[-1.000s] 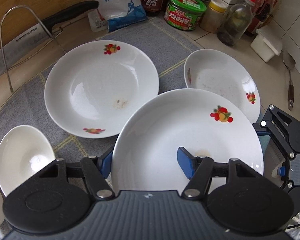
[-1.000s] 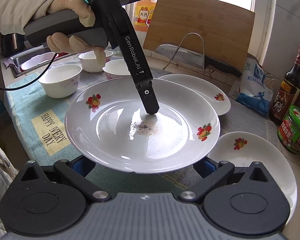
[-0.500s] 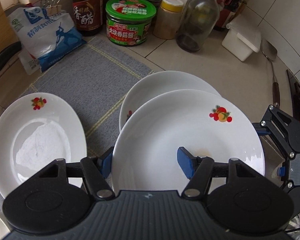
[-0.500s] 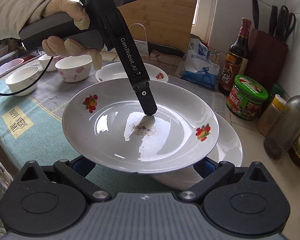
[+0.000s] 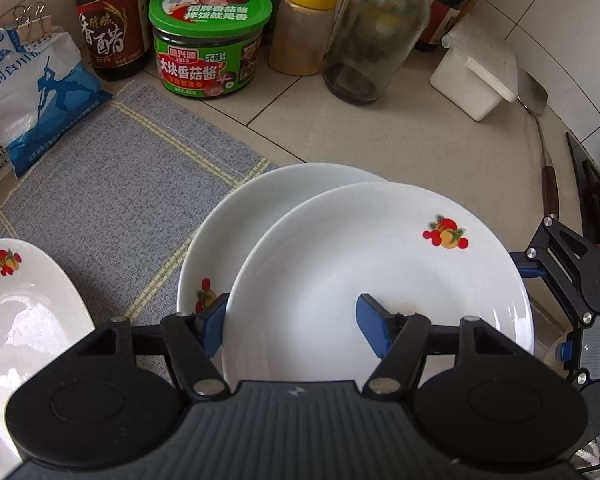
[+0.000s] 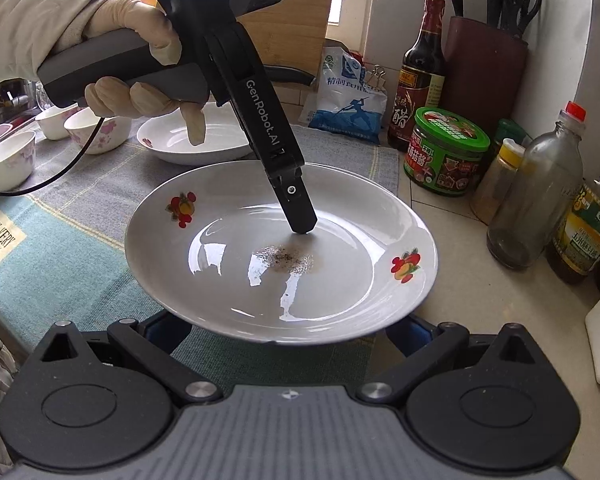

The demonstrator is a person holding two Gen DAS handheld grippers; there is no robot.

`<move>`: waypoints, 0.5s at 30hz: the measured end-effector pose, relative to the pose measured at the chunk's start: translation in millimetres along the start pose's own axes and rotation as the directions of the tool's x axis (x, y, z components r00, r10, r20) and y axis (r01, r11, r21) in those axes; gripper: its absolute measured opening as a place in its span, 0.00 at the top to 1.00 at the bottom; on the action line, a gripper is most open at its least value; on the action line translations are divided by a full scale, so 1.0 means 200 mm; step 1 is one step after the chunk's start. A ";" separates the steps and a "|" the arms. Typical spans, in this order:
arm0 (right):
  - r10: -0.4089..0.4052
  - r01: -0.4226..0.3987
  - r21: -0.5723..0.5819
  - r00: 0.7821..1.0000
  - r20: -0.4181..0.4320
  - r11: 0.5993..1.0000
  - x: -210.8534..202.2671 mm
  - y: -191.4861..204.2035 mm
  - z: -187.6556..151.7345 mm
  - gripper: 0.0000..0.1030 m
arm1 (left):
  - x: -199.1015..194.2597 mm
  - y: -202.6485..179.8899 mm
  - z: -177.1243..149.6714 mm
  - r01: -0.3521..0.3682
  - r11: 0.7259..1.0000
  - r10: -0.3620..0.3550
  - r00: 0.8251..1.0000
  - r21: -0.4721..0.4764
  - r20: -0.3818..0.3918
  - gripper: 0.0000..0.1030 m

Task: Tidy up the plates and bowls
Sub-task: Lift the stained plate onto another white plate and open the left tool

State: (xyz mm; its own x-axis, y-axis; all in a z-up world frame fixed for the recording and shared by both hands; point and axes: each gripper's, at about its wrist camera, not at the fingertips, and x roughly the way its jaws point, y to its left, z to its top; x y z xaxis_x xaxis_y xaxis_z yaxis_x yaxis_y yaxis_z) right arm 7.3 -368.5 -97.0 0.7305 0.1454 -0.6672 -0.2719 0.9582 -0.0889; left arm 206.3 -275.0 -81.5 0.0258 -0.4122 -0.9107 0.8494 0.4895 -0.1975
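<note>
My left gripper is shut on the rim of a white fruit-print plate, one pad under the rim and one inside, holding it over a second plate lying half on the grey mat. In the right wrist view the held plate has dark specks at its centre and the left gripper's finger rests inside it. My right gripper sits wide open under the plate's near rim, its fingertips hidden. A third plate lies at the left; it also shows in the right wrist view.
Vinegar bottle, green jar, spice jar, glass bottle, salt bag and white box line the back. A spatula lies at the right. Several small bowls stand far left.
Both grippers have carried the held plate to the right, from above the mat to over the plate at the mat's right edge, and lowered it closer. The grip has not changed.
</note>
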 end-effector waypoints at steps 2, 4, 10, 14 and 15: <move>-0.002 0.002 0.002 1.000 -0.003 1.000 0.00 -0.01 0.00 0.00 | 0.01 0.01 0.00 0.005 1.000 -0.005 1.000 -0.003 -0.002 0.35; -0.007 0.007 0.002 1.000 -0.007 1.000 0.00 -0.01 0.01 0.00 | 0.02 0.01 0.01 0.003 1.000 -0.004 1.000 -0.005 -0.005 0.35; -0.026 0.026 0.001 1.000 -0.016 1.000 0.00 -0.01 0.02 0.00 | 0.04 0.01 0.02 0.005 1.000 -0.004 1.000 0.008 -0.001 0.35; -0.039 0.039 -0.001 0.999 -0.022 0.999 0.01 -0.01 0.02 0.00 | 0.04 0.01 0.02 0.006 1.000 -0.006 1.000 0.016 0.002 0.36; -0.043 0.043 -0.002 0.999 -0.026 0.999 0.01 0.00 0.03 0.00 | 0.04 0.01 0.03 0.005 1.000 -0.005 1.000 0.013 0.003 0.36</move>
State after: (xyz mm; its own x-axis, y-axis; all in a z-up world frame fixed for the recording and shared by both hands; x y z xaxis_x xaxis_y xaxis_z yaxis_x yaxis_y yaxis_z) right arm 11.9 -367.6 -94.0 0.7250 0.0974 -0.6818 -0.2415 0.9631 -0.1192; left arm 210.9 -281.0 -86.6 0.0232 -0.4165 -0.9088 0.8560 0.4779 -0.1972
